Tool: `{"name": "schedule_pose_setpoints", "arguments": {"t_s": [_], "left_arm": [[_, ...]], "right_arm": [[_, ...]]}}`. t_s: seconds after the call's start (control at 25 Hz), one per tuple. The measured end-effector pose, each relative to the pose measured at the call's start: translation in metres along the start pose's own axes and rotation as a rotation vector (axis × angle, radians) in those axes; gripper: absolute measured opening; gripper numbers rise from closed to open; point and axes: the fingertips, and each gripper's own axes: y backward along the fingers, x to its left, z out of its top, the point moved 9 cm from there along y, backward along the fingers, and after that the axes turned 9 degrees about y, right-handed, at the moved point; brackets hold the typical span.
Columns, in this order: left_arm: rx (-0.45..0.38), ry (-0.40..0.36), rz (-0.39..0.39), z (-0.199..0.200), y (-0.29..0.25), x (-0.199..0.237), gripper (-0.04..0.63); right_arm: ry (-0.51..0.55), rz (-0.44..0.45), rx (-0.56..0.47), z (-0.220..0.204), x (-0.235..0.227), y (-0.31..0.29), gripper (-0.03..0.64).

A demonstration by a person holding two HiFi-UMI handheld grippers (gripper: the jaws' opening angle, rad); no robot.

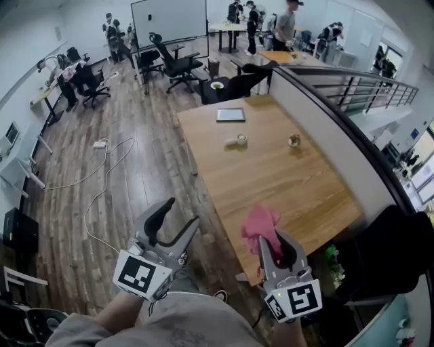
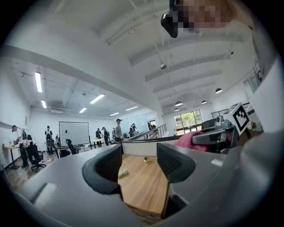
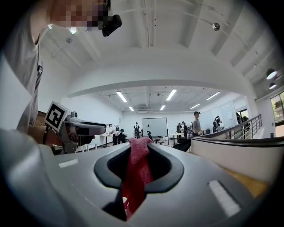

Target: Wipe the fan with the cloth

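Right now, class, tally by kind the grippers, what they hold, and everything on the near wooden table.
Grippers: 2 (left gripper, right gripper)
Pink cloth: 1
Tablet: 1
White roll: 1
Small dark item: 1
Total: 6

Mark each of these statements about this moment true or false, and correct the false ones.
1. The right claw is clamped on a pink cloth. True.
2. The left claw grips the white roll. False: its jaws stand apart with nothing between them, and the white roll lies farther off on the wooden table.
3. A fan stands on the wooden table. False: no fan shows in any view, and the table carries only a few small items.
4. A whiteboard stands at the far end of the room. True.
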Motion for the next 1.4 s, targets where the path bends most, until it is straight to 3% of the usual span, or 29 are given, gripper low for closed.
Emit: {"name": "schedule_pose_setpoints", "arguments": {"t_s": [0.44, 0.6, 1.4], "left_arm": [[0.036, 0.009, -0.018, -0.012, -0.042, 0.061, 0.245], [0.082, 0.062, -0.019, -0.016, -0.064, 0.094, 0.245], [0.13, 0.04, -0.123, -0.031, -0.176, 0.365, 0.245]], "right_arm": [[0.003, -0.019, 0.059, -0.006, -0.007, -0.066, 0.074], [-0.002, -0.029, 0.092, -0.011, -0.009, -0.107, 0.074], [-0.024, -0.177, 0.269, -0.021, 0.005, -0.359, 0.074]]}}
